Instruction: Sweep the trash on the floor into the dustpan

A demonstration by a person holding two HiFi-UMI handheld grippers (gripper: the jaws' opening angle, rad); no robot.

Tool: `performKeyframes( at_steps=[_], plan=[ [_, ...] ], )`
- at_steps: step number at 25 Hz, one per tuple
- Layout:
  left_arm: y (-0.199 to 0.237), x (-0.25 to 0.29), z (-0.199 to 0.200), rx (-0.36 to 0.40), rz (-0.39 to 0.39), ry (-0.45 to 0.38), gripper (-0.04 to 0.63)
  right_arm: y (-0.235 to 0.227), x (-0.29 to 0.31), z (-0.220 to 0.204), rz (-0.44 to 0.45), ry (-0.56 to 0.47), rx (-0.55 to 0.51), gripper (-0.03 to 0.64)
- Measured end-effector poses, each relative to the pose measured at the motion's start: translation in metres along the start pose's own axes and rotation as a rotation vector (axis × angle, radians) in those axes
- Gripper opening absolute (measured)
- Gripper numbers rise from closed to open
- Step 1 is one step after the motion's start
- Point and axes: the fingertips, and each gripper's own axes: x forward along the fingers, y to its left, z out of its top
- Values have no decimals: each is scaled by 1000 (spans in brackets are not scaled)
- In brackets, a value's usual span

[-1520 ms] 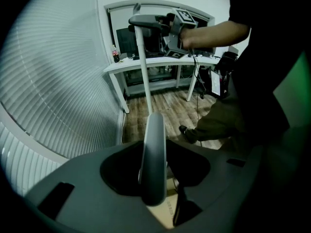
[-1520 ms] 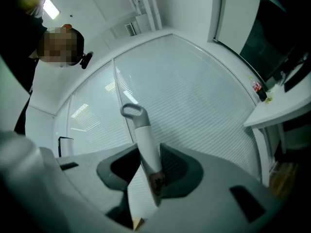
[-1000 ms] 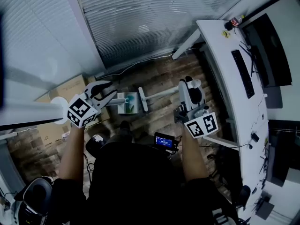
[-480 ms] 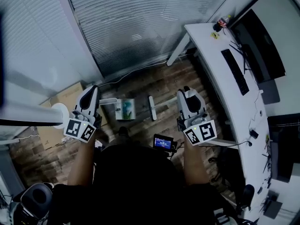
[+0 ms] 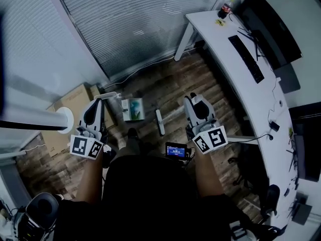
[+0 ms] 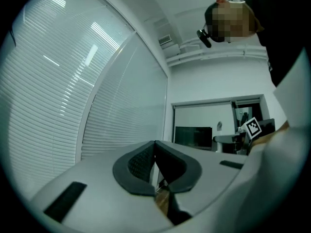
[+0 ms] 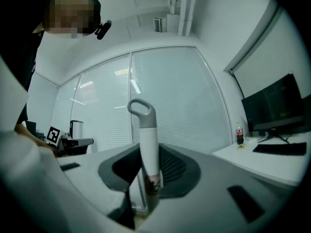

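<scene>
In the head view a green-and-white dustpan [image 5: 133, 109] lies on the wood floor, its white handle [image 5: 112, 94] reaching toward my left gripper [image 5: 97, 103]. That gripper [image 6: 155, 144] has just been closing and is now shut. Its pads meet with nothing seen between them, and whether the tip touches the handle is unclear. My right gripper [image 5: 194, 102] is shut on the broom handle [image 7: 147, 147], which stands up between its jaws. The white broom head [image 5: 159, 122] rests on the floor right of the dustpan. No loose trash can be made out.
A long white desk [image 5: 235, 69] with a keyboard, monitors and a bottle runs along the right. Cardboard boxes [image 5: 75, 97] and a white post [image 5: 50, 119] are at the left. Window blinds line the far wall, and an office chair [image 5: 37, 210] sits at the lower left.
The left gripper's jaws, open beside the dustpan handle a second ago, are now closed. Both hands have shifted, and the broom head sits farther from the dustpan.
</scene>
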Motion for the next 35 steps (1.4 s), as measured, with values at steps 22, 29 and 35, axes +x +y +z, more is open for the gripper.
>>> performKeyframes(
  at_steps=[22,29,35],
  plan=[
    [-97,-77,-41,19,-105,94,-5,40,-121,-45,-100,39,-2,100],
    [-76,-114,-30,11,-125,83,-5,73,-136,-41,-160,55,2,100],
    [-61,-172,-27,-21,-134,71,-5,95,-168,-38,-263,2,96,101]
  ],
)
